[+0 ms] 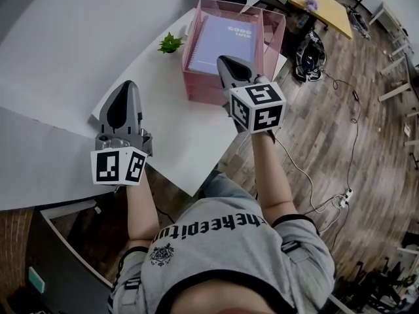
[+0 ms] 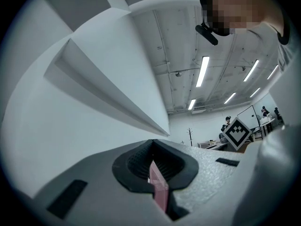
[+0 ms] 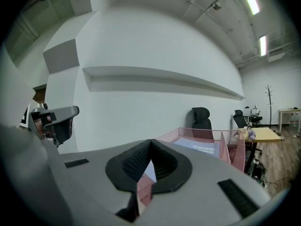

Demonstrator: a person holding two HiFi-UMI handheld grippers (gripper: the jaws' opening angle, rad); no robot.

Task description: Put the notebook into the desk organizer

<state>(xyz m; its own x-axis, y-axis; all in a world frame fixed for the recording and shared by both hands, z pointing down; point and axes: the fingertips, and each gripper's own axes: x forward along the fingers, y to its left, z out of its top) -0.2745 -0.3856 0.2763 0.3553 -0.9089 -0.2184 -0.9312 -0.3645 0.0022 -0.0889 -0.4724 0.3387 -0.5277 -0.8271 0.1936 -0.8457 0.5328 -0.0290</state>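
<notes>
The lavender notebook lies flat inside the pink mesh desk organizer at the far side of the white table; in the right gripper view the notebook shows inside the organizer's mesh walls. My right gripper hovers over the organizer's near edge, above the notebook's front end, shut with nothing between its pads. My left gripper is held over the table to the left, apart from the organizer, jaws shut and empty.
A small green plant stands just left of the organizer. The white table ends close to the person's body. Cables run over the wooden floor at right. A black chair stands behind the organizer.
</notes>
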